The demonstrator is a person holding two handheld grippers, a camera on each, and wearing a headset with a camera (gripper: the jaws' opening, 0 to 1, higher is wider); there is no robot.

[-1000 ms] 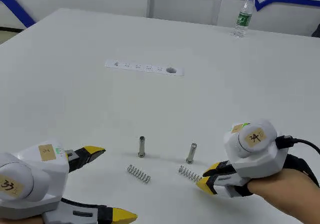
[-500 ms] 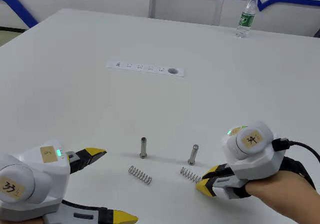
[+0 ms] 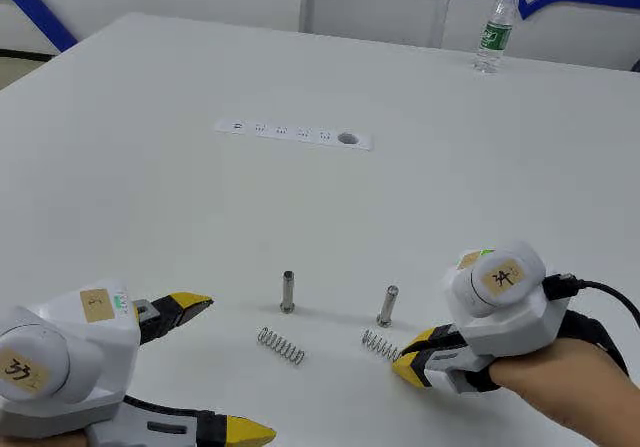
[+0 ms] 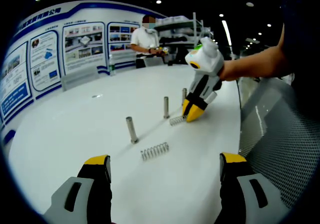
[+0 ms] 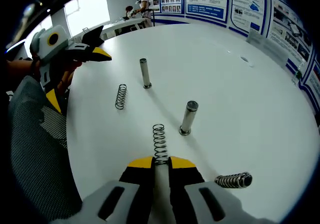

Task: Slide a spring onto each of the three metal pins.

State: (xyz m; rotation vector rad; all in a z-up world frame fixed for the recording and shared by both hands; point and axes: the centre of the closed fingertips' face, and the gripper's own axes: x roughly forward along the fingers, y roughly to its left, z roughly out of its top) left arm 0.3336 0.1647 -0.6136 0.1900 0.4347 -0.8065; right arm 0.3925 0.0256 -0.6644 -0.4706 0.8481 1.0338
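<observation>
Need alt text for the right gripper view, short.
The right claw is shut on the end of a held spring lying on the white table. Ahead stand a near pin and a far pin, both upright. A left spring and a right spring lie loose.

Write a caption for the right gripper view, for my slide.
Right gripper shut on the end of a spring, beside an upright metal pin on the white table.

Partly hidden behind right gripper in left gripper view: 1 pin; near end of 1 spring lost between its closed jaws
</observation>
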